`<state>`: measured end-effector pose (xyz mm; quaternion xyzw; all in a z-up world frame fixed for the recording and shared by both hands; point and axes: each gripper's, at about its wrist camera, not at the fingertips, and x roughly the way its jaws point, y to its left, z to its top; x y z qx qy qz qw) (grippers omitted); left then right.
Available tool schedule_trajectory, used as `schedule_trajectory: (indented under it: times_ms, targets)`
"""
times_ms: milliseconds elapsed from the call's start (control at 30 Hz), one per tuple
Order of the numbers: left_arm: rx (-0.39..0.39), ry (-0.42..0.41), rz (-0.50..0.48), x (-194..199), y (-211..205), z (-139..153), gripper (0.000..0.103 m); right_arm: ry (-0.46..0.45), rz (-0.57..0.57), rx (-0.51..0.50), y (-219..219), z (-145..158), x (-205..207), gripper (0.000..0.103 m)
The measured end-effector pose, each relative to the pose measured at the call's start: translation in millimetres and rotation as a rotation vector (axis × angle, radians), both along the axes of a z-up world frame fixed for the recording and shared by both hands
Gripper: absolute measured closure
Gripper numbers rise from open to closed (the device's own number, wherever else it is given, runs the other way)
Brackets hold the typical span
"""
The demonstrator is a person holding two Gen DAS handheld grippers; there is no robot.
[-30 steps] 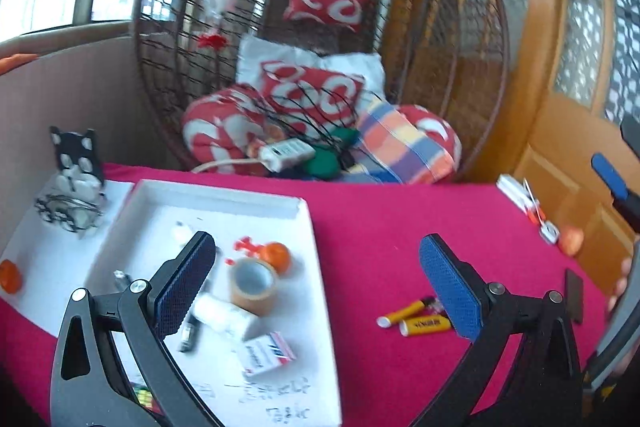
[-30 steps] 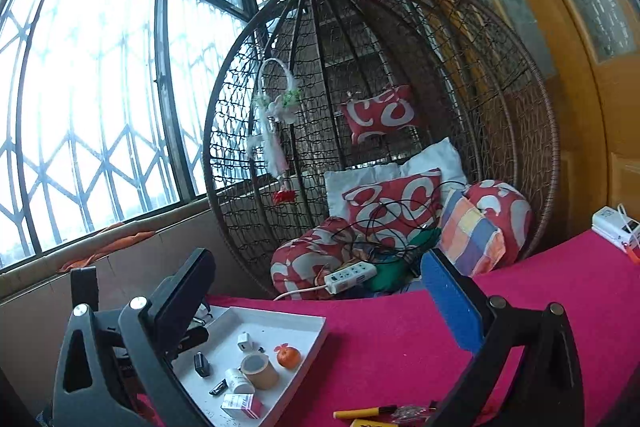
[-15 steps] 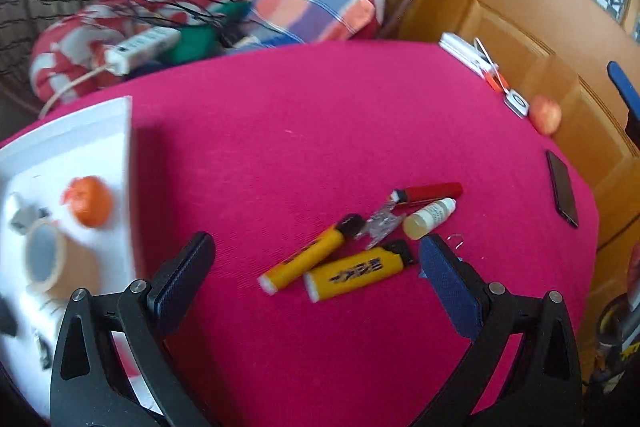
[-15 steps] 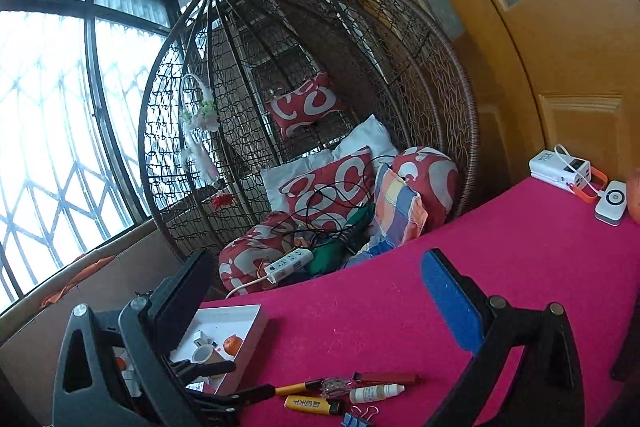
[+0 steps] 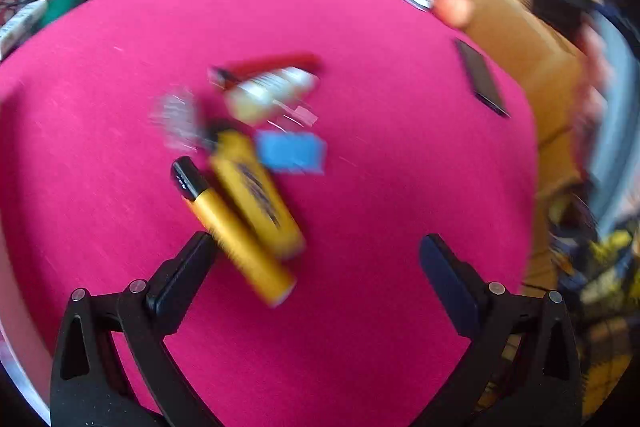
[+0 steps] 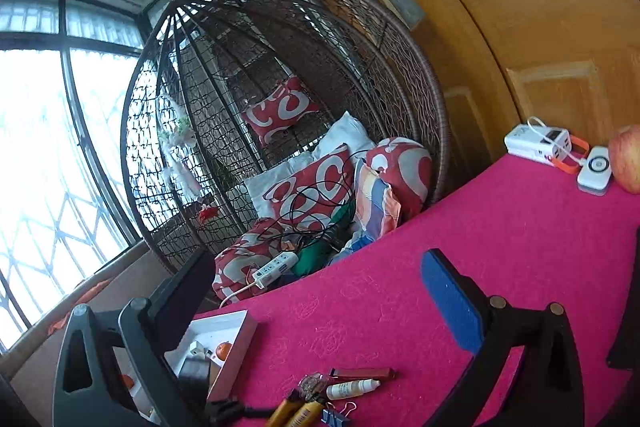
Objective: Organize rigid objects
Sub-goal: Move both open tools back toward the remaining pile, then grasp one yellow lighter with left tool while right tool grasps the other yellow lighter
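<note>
The left gripper (image 5: 316, 259) hangs over the pink cloth table (image 5: 380, 187) with its jaws wide apart and nothing between them. The long golden-yellow cylinder with a black cap (image 5: 232, 231) is the landmark: it lies just ahead of the jaws, its near end between them and close to the left finger. Its long axis runs obliquely, from near right to far left, so I judge the wrist must turn before closing. Touching its right side lies the flat yellow lighter with black print (image 5: 260, 195), nearly parallel. Beyond it are a blue binder clip (image 5: 290, 151), a small white bottle (image 5: 272, 93) and a red bar (image 5: 272, 63); the picture is blurred there. The right gripper (image 6: 316, 287), also released and empty, is farther from the cylinder. The white tray (image 6: 224, 331) is left of the cylinder, with open cloth between them.
</note>
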<state>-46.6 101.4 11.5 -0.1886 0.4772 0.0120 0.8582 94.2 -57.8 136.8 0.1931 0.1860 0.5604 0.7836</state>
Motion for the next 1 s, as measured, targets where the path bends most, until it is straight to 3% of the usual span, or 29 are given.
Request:
schedule_trajectory:
  times_ms: [133, 233, 300, 467, 600, 667, 733, 867, 1000]
  targets:
    - [0.101, -0.01, 0.115, -11.7, -6.5, 9.8, 0.0, 0.032, 0.006, -0.011, 2.7, -5.1, 3.7, 0.0]
    - [0.068, -0.014, 0.259, -20.6, 19.4, 10.0, 0.001, 0.032, 0.002, -0.007, 1.0, -4.0, 2.7, 0.0]
    - [0.056, 0.029, 0.323, -24.5, 31.8, 3.6, 0.001, 0.026, -0.003, 0.0, -2.1, -2.9, 1.6, 0.0]
    - [0.069, 0.022, 0.284, -11.9, 20.6, 4.9, 0.001, 0.038, -0.008, -0.011, 0.3, -6.4, 2.1, 0.0]
    - [0.289, 0.099, 0.248, -4.3, 1.2, -5.0, 0.009, 0.045, 0.013, -0.031, 5.6, -7.4, -1.3, 0.0]
    - [0.29, 0.09, 0.249, -12.8, 2.0, -4.9, 0.011, 0.023, 0.011, -0.039, 6.0, -5.1, -4.3, 0.0]
    - [0.294, 0.09, 0.285, -23.8, 8.0, -2.1, 0.022, 0.0, 0.015, -0.052, 7.9, -3.9, -7.2, 0.0]
    - [0.292, 0.101, 0.36, -48.0, 21.0, -2.4, 0.031, -0.057, 0.13, -0.158, 26.3, -9.9, -17.5, 0.0]
    - [0.288, 0.09, 0.381, -56.8, 27.6, -3.4, 0.031, -0.062, 0.386, -0.349, 56.4, -43.3, -37.1, 0.0]
